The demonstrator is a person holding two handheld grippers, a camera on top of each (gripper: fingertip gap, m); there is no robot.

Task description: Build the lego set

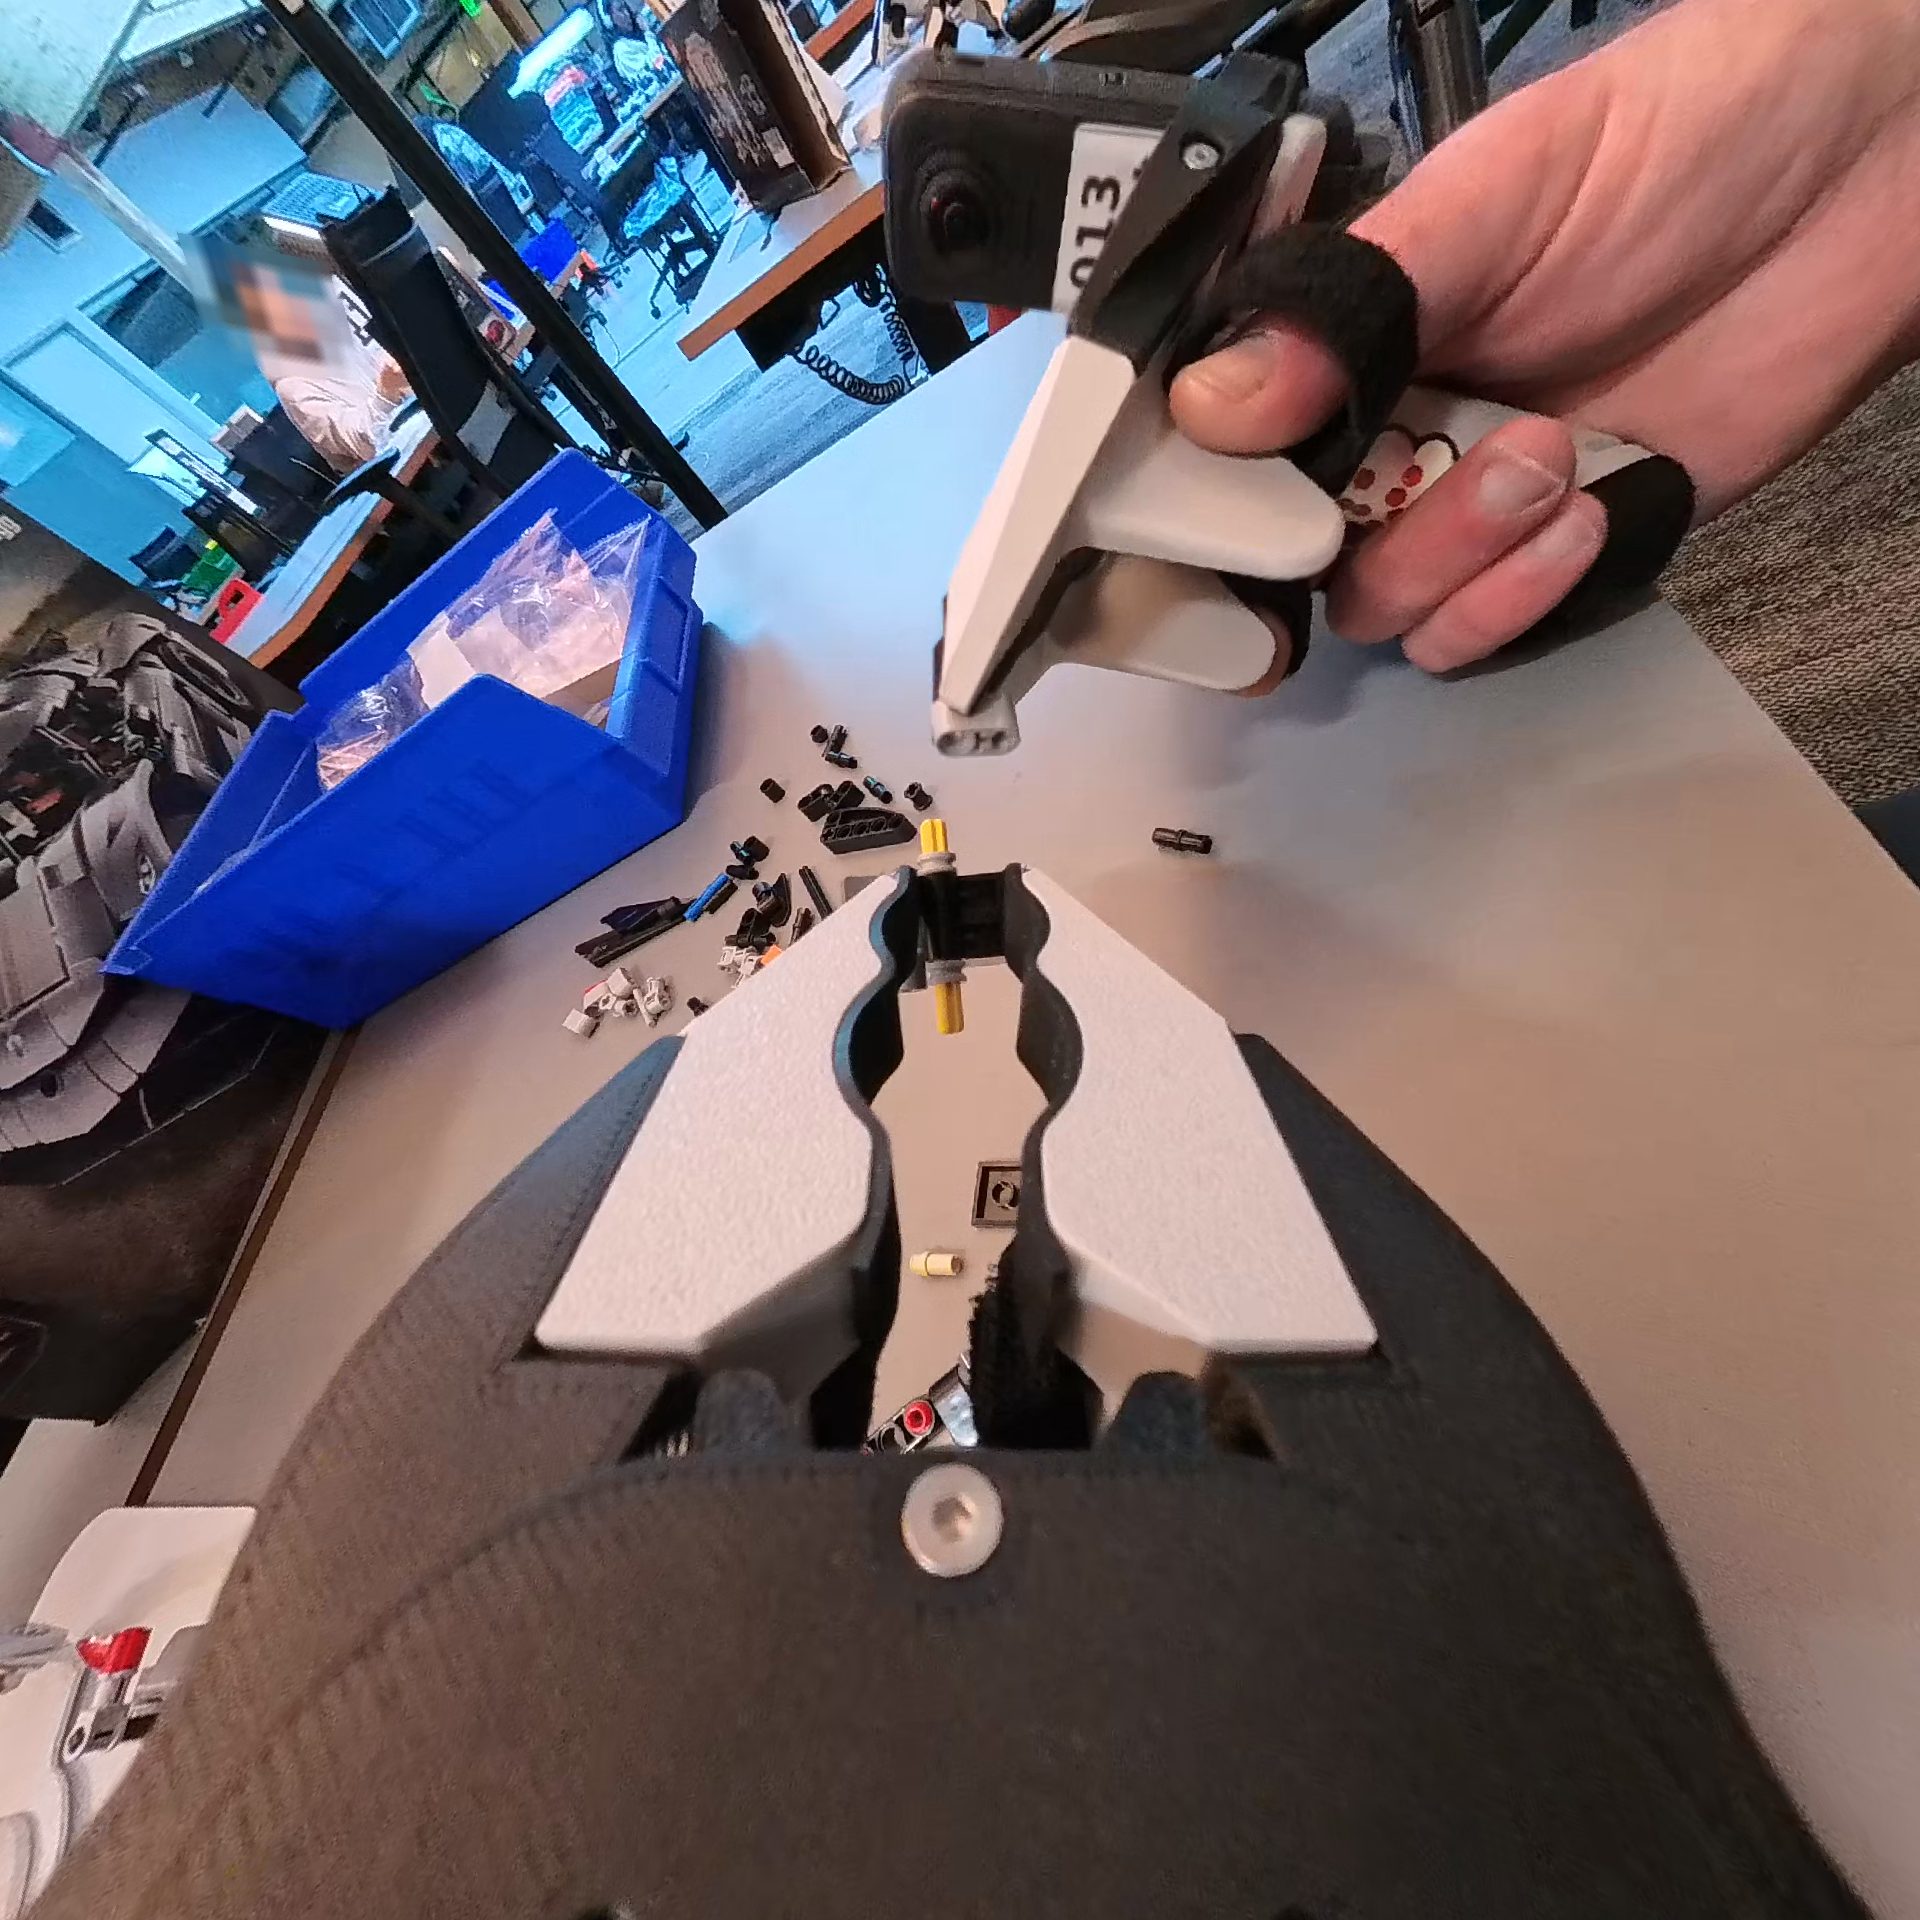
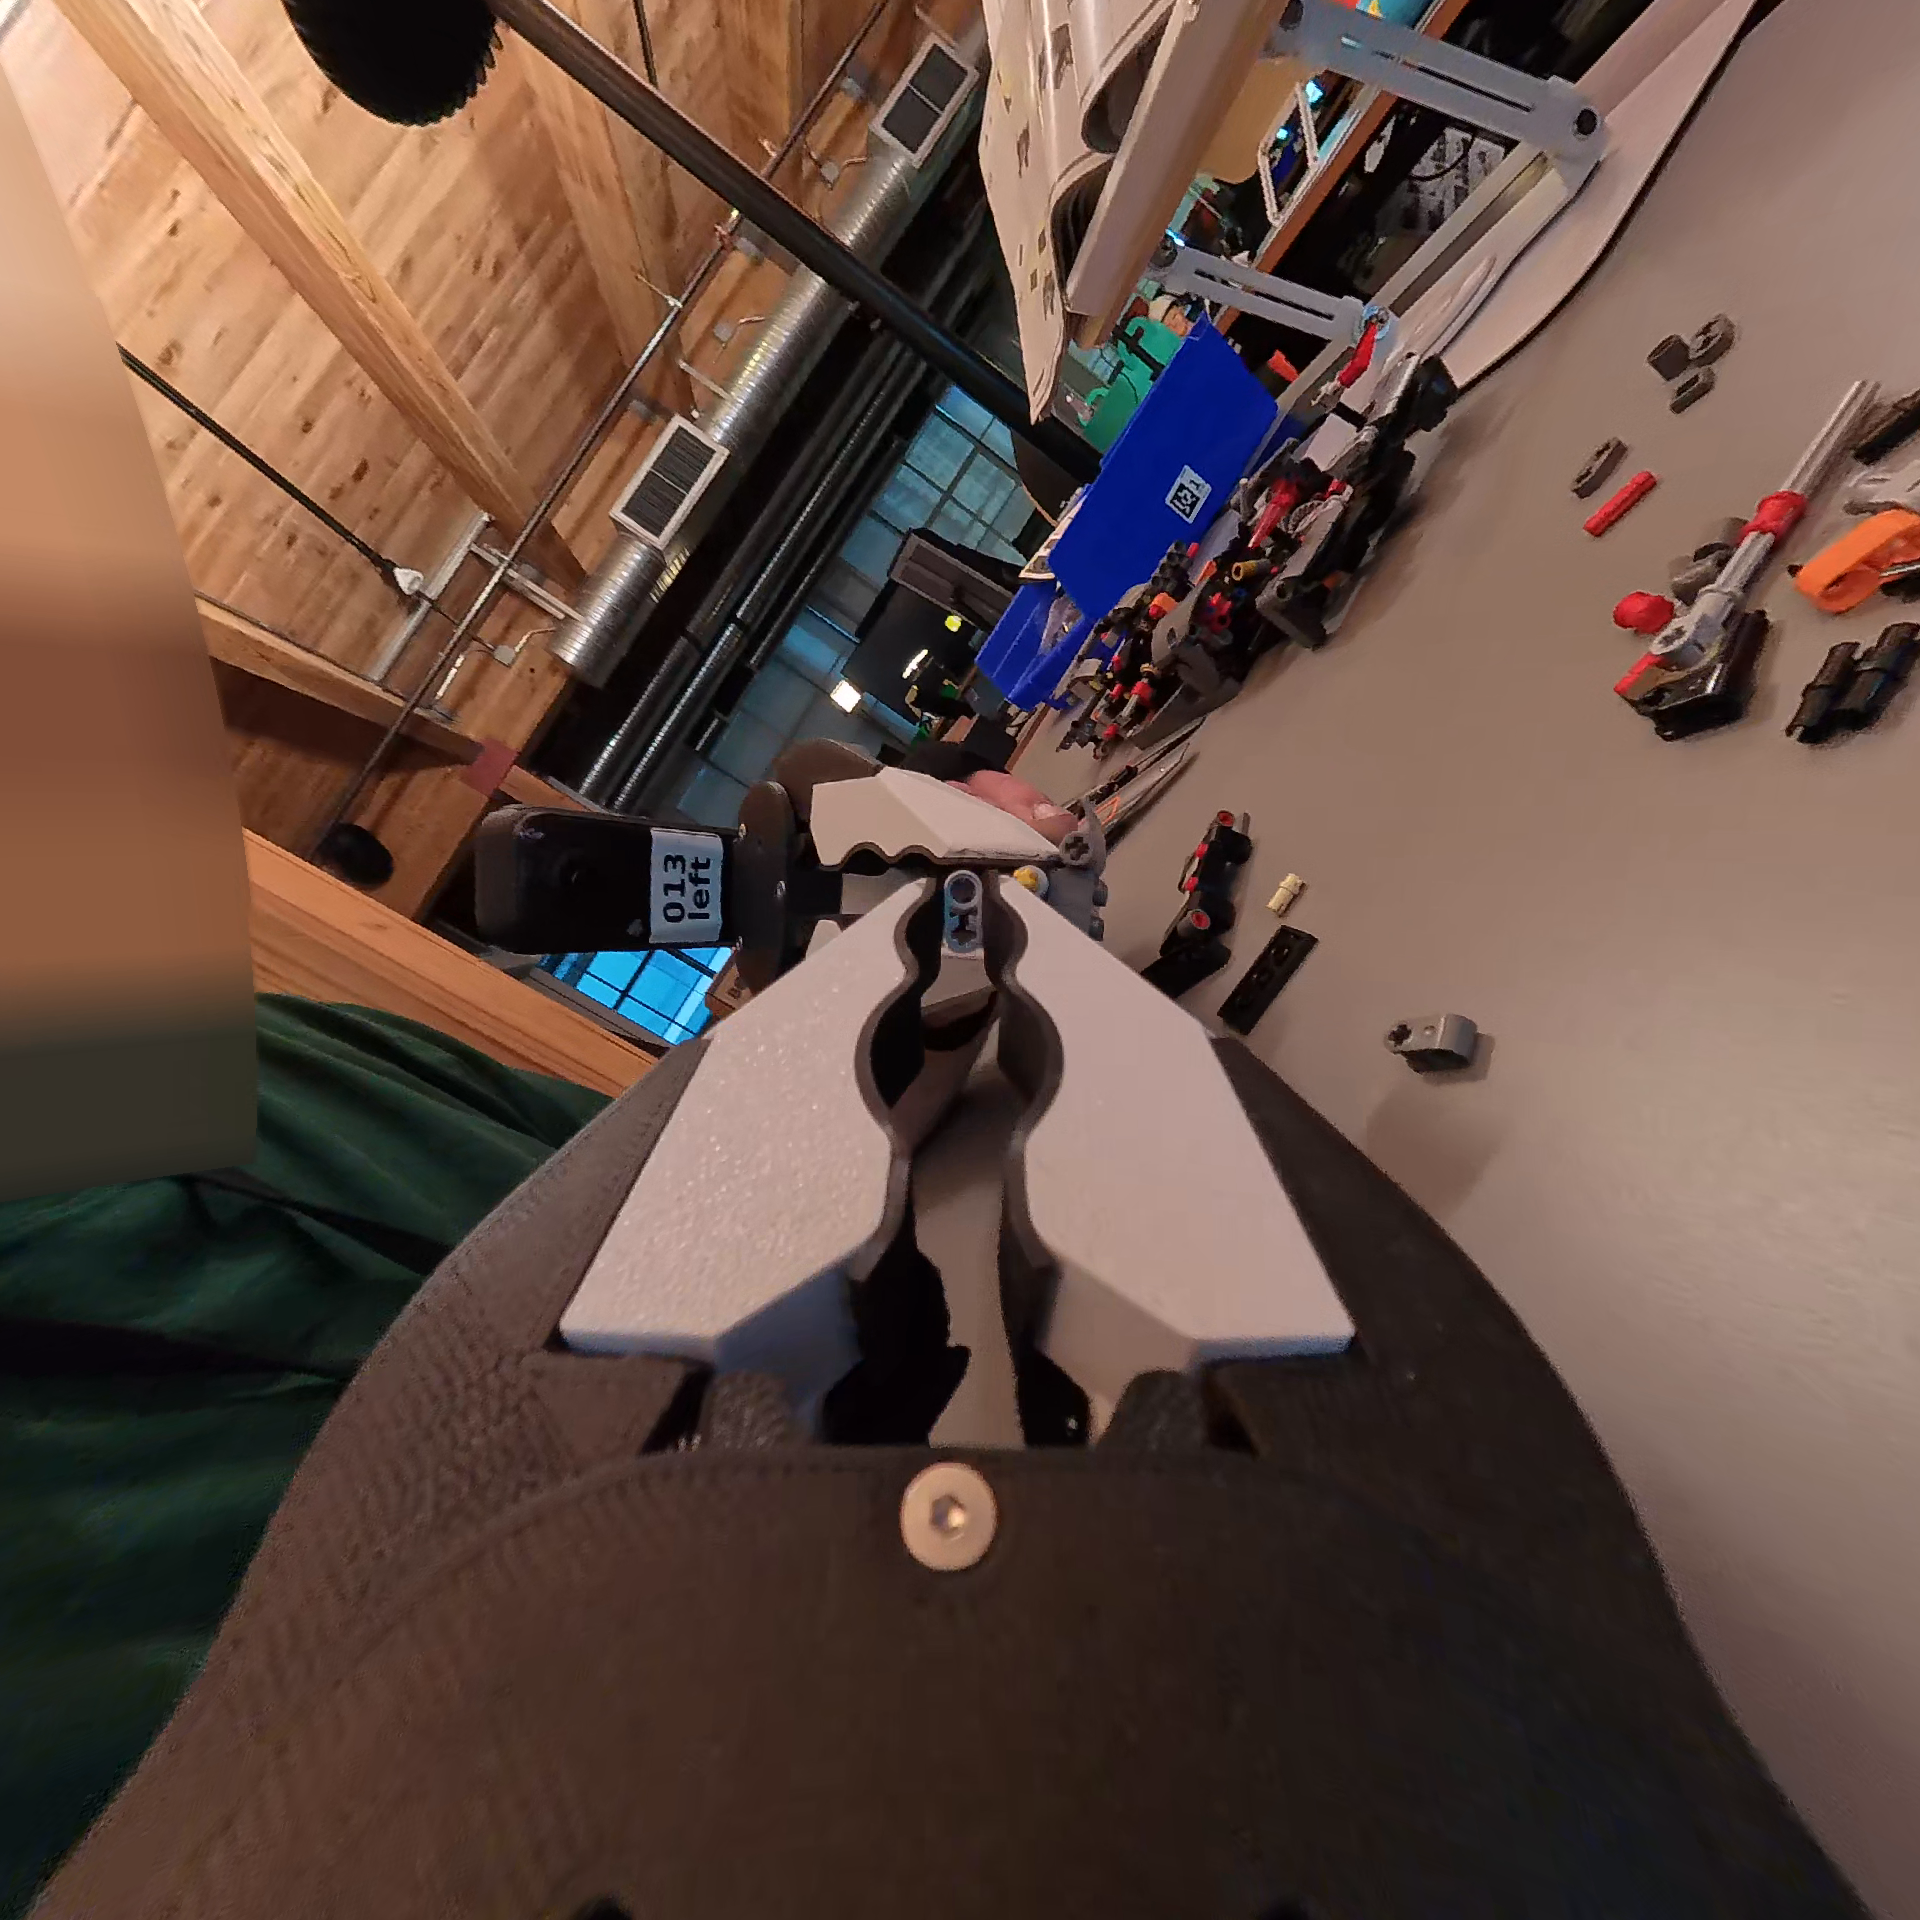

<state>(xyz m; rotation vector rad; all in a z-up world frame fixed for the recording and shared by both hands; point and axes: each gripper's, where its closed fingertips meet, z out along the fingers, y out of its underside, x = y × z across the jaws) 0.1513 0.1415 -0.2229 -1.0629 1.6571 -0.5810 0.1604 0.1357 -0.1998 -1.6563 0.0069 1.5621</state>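
Plastic, light and stiff: my left hand-held gripper [image 1: 961, 914] pinches the black block [image 1: 961, 920] on its yellow axle [image 1: 943, 1003], my right hand-held gripper [image 2: 966, 920] clamps a grey connector [image 2: 966, 909] above it, both best gripped on flat sides.

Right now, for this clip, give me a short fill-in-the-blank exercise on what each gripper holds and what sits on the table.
1. The left gripper is shut on a black piece with a ____ axle through it.
2. The right gripper holds a small light ____ connector.
3. The plastic bags lie in a ____ bin.
4. The right gripper's piece is held ____ the table, not touching it.

Missing words: yellow; grey; blue; above
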